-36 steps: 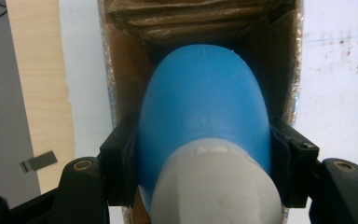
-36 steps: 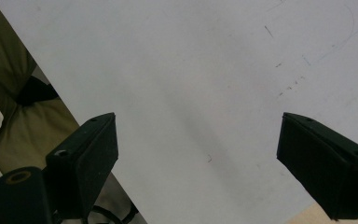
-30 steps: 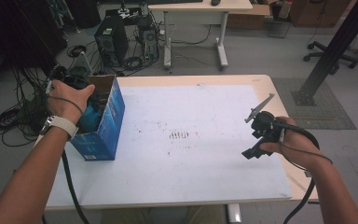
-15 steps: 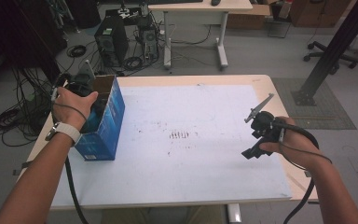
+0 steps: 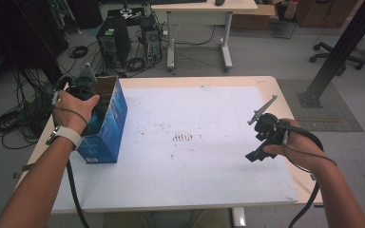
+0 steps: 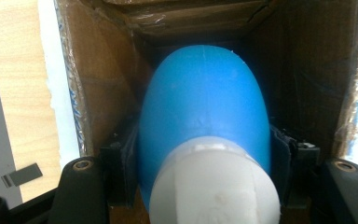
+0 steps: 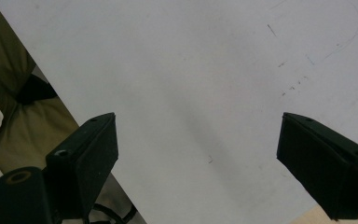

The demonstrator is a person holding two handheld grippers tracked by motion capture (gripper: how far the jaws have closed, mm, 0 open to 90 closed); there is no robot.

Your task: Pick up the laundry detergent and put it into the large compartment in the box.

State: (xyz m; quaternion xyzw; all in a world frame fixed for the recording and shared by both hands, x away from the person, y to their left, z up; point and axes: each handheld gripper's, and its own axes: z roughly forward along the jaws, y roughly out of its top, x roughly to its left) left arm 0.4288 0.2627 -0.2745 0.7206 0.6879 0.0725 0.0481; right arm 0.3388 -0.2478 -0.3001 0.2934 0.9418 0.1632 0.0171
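Observation:
A blue cardboard box [image 5: 108,129] stands open-topped at the table's left edge. My left gripper [image 5: 95,110] reaches down into it, under the person's left hand. In the left gripper view the jaws press on both sides of a rounded blue object with a white end [image 6: 204,112], inside the box's brown walls [image 6: 100,88]. My left gripper [image 6: 205,156] is shut on it. My right gripper [image 5: 252,155] hovers over the white table sheet at the right, and its jaws stand wide apart with nothing between them [image 7: 198,140].
A white sheet [image 5: 190,142] covers most of the wooden table [image 5: 294,185], with faint marks near its middle. Each gripper trails a black cable toward the near edge. Behind the table are computer towers [image 5: 114,42], cables on the floor and another desk.
The left hand has shifted slightly right and down over the box opening. The right hand has not moved.

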